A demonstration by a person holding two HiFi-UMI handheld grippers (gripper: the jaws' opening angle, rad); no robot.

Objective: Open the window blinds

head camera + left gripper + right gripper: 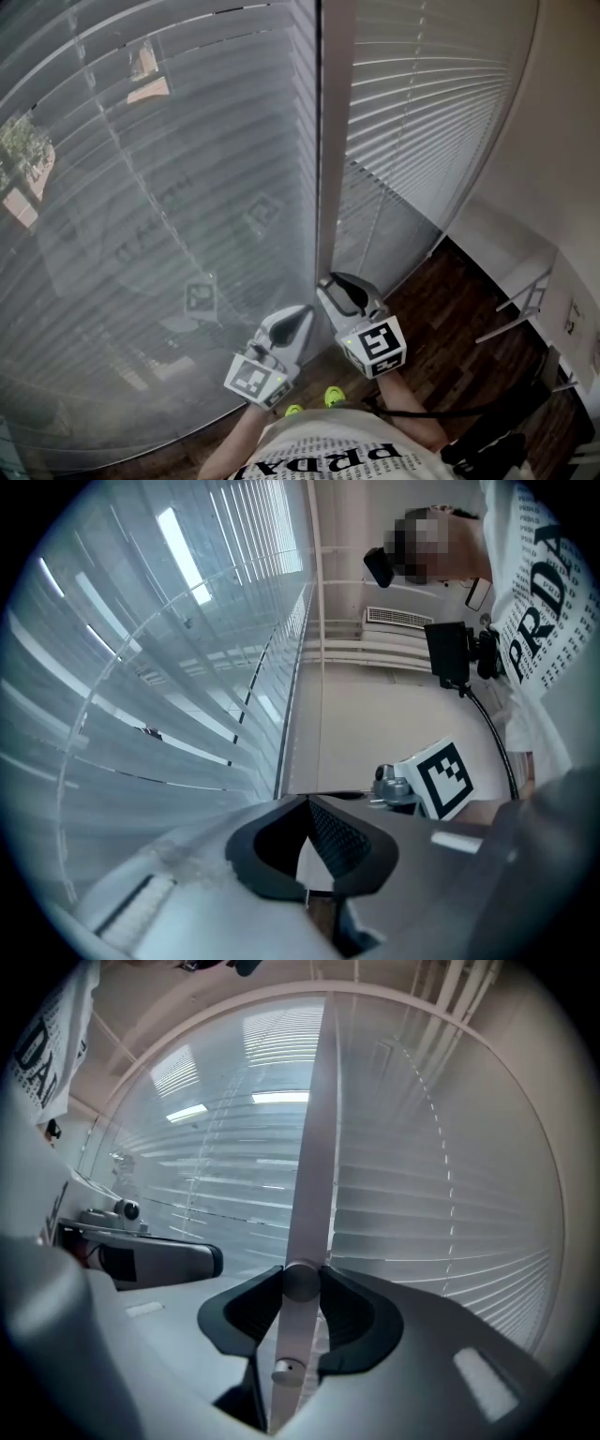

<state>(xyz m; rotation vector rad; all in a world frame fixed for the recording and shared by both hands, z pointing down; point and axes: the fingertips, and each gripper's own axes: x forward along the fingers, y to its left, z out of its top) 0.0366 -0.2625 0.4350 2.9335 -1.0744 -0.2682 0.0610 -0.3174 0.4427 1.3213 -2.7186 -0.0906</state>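
1. Head view: The blinds [141, 206] hang in front of the person, one on each side of a white post [333, 141]. The left blind lets some outside show through. The right one looks closed. The left claw [302, 317] and right claw [337, 286] are low down, near the bottom of the post, above the dark floor [450, 309].

2. Left gripper view: The left claw [307, 803] is clenched, with its tips together. I see nothing in it. The slats [141, 714] are on its left.

3. Right gripper view: The right claw [300, 1288] is pinching a round grey stick [301, 1281]. A long pale strip goes up from it between the two blinds. I think this is the stick you twist to tip the slats.

4. How it will handle: The stick looks light, stiff and smooth, so it could slip when it is turned. I would hold it low and tight and roll it slowly. The slats look thin and bendy, so they should not be pushed.
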